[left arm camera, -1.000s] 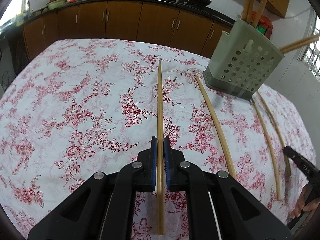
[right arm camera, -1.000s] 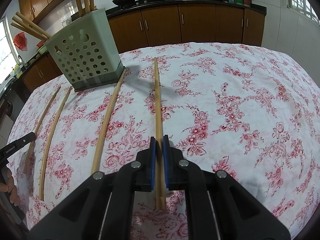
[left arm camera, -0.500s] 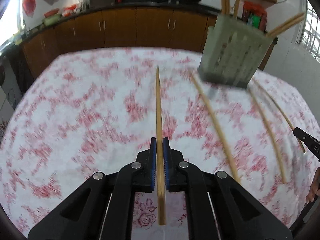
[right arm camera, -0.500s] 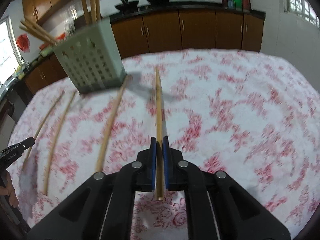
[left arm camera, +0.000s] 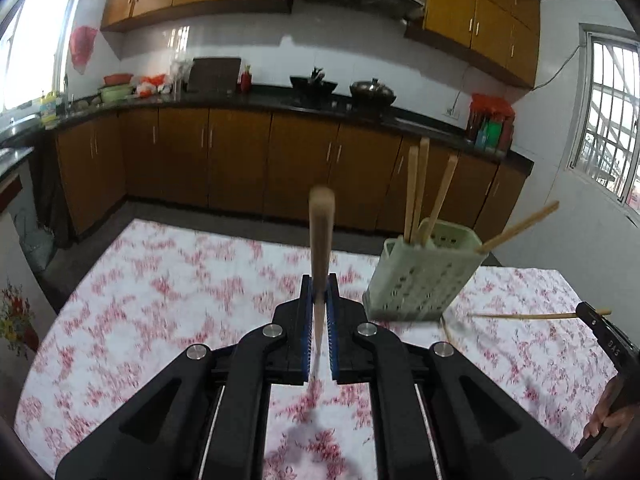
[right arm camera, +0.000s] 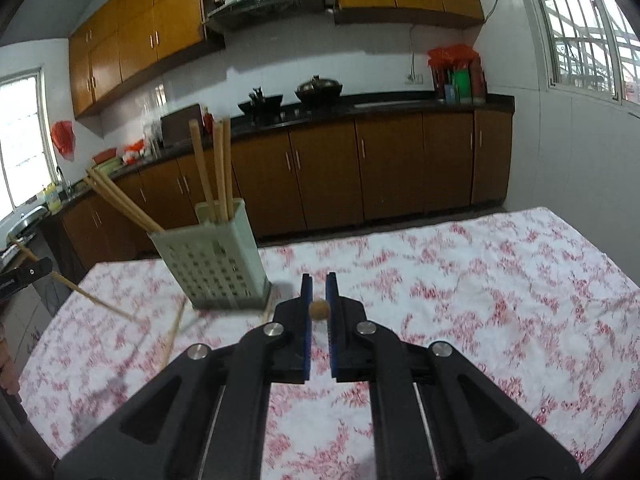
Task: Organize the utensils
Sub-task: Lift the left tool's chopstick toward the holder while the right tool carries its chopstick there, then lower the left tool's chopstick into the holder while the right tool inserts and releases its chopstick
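Left wrist view: left tool clamped on one chopstick, raised clear of the worktop and pointing forward. Probably light, stiff, smooth wood, liable to pivot or slip between the pads; best held near the thick end. Green perforated holder just right of it, on the worktop. Sticking out of the holder: four chopsticks counted, three upright and one leaning right. At far right, a second tool's tip with its own chopstick.

Right wrist view: right tool pressed shut on one chopstick, seen end-on, off the cloth. Holder ahead to the left, six sticks counted. Loose on the cloth beside it: at least two, blurred. At left edge, the other tool's carried chopstick.
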Action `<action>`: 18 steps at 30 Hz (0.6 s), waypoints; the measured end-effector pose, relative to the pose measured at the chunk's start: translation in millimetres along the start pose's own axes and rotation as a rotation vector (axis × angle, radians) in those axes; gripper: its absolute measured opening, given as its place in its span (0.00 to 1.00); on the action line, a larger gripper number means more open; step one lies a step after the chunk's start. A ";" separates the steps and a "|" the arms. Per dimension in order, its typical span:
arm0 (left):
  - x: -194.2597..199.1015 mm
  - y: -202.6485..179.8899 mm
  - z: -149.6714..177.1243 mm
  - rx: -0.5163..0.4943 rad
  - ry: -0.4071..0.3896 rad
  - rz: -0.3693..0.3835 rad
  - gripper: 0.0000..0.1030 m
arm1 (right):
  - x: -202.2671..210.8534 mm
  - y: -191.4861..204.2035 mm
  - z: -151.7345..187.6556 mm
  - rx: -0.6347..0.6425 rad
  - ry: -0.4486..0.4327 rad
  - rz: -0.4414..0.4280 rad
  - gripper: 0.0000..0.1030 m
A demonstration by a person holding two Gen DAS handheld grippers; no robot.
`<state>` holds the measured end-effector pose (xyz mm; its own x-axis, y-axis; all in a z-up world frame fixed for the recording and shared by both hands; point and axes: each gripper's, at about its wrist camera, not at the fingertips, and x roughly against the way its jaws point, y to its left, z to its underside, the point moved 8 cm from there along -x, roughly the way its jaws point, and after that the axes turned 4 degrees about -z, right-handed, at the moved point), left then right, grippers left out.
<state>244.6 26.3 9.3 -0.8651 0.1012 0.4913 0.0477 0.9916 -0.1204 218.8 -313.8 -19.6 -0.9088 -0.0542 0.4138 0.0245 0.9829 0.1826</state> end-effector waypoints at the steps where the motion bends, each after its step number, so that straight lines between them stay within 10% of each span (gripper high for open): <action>1: 0.9 -1.2 -2.7 -0.004 -0.006 0.001 0.07 | 1.7 1.3 -4.1 -0.001 -0.009 -0.006 0.08; 13: 47.4 -50.2 -57.5 -0.035 -0.143 0.152 0.07 | 59.5 61.5 -89.7 0.006 -0.128 -0.289 0.08; 18: 62.9 -83.9 -85.3 -0.061 -0.258 0.174 0.07 | 67.0 79.9 -120.7 0.055 -0.173 -0.278 0.08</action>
<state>228.8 -43.6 123.9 -0.9391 0.2537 0.2316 0.2292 0.9650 -0.1277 210.2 -260.2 130.3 -0.9349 -0.2959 0.1959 -0.2530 0.9428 0.2169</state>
